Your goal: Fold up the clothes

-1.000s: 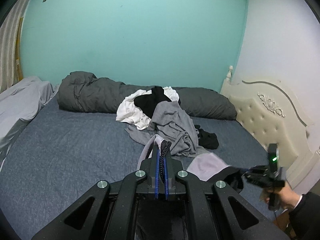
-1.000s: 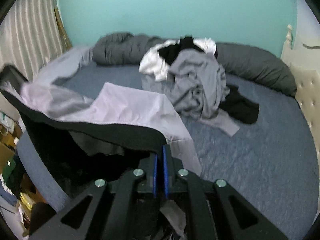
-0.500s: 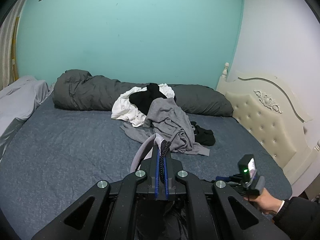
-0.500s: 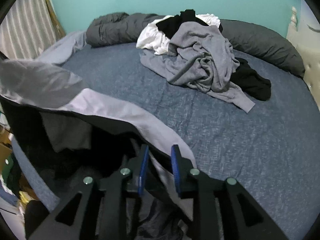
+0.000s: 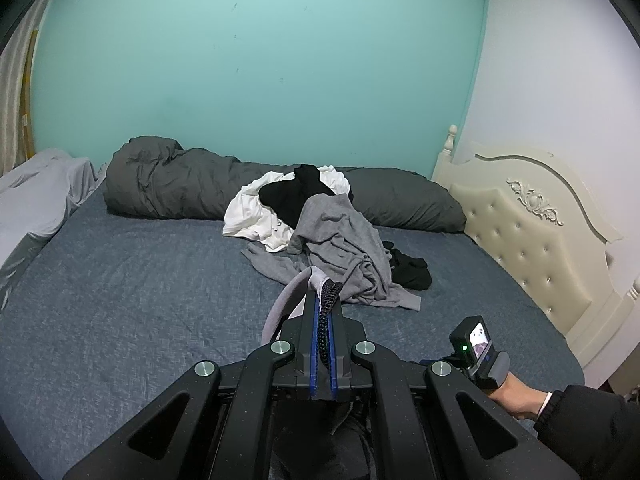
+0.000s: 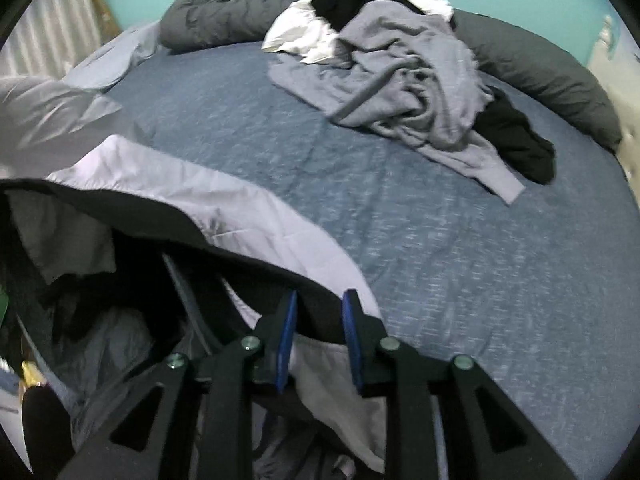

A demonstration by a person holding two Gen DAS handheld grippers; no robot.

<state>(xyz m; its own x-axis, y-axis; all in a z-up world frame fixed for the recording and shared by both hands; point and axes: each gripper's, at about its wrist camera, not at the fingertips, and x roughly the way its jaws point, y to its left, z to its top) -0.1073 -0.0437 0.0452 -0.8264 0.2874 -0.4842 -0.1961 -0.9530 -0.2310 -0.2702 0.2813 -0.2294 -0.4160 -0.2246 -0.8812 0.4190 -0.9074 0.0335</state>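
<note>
- The left tool [image 5: 324,300] has its blue-lined fingers pressed together on a black braided cord and the pale lilac fabric edge of a lilac-and-black garment [image 5: 286,300], which loops up over the fingertips and drops away to the left of them.
- The right tool [image 6: 320,304] stands with a clear gap between its blue pads [image 6: 287,320]; the dark hem of the same lilac-and-black garment [image 6: 192,184] lies across that gap, but the pads are not pressed on it.
- In the right wrist view the garment spreads from the lower left corner over the near edge of the blue-grey bed sheet [image 6: 460,264], lilac side up with a black band along its near edge; its lower part hangs off the bed into shadow.
- In the left wrist view the right tool's handle with a small lit screen [image 5: 474,344] shows at lower right, gripped by a hand [image 5: 510,394] in a dark sleeve.
- A heap of unfolded clothes sits toward the far side of the bed: a crumpled grey sweatshirt [image 5: 344,248] on top in front, a white shirt [image 5: 256,216] behind it, a black piece [image 5: 296,196] on top of the white, and another black item [image 5: 408,272] just right of the grey one.
- A rolled dark grey duvet [image 5: 168,184] lies along the teal wall [image 5: 260,60], touching the heap's back.
- A cream tufted headboard [image 5: 532,232] stands at the right.
</note>
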